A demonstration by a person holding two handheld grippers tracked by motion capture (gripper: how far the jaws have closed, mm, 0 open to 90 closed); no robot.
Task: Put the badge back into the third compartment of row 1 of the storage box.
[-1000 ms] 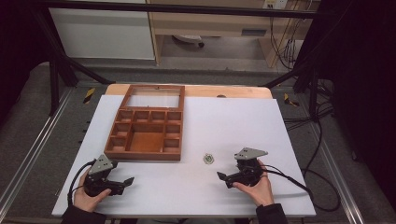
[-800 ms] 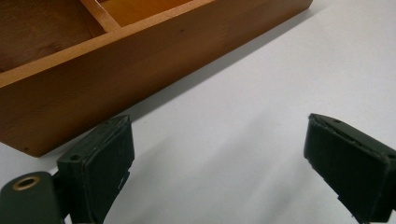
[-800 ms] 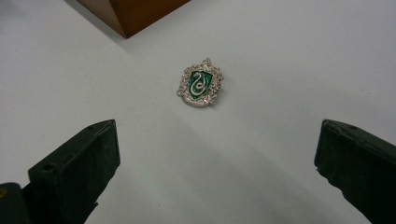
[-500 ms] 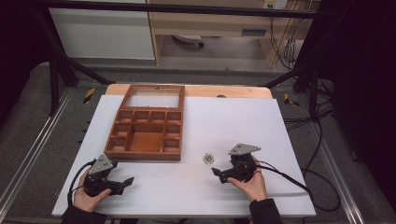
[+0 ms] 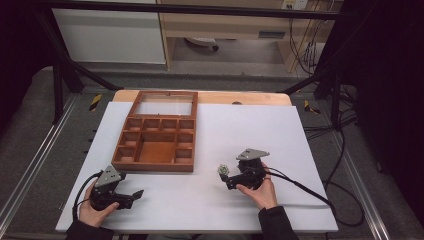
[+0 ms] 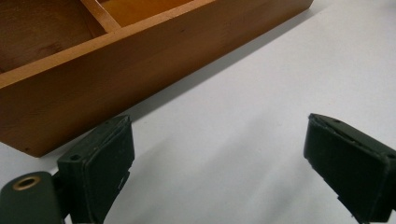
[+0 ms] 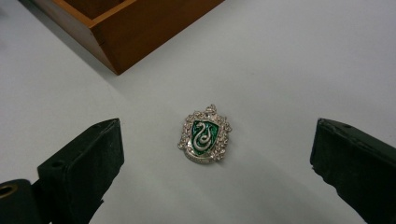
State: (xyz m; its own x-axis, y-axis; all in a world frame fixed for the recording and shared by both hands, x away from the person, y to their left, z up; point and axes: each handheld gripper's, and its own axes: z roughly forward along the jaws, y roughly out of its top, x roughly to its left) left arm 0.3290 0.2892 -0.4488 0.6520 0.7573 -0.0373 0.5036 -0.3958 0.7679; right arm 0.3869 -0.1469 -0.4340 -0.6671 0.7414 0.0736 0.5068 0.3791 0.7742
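The right tool (image 7: 212,163) is held wide open astride the crest brooch (image 7: 204,135), lying flat on the table (image 7: 289,70), so it can be pinched, while the left tool (image 6: 224,163) is parked open beside the wooden tray (image 6: 116,70).

Dark sleeves; each black tool (image 5: 229,181) (grey three-cornered plate atop) trails a black cable.

A white sheet (image 5: 250,135) covers most of a wooden table (image 5: 260,98) — bare wood shows at 12 o'clock. Grey floor (image 5: 35,130) surrounds it, with metal rails (image 5: 30,172) at 9 and 3 o'clock. Beyond, a white cabinet (image 5: 110,32) at 11 o'clock, a pale wooden unit (image 5: 225,25) at 12 — black cables (image 5: 345,165) at 3.
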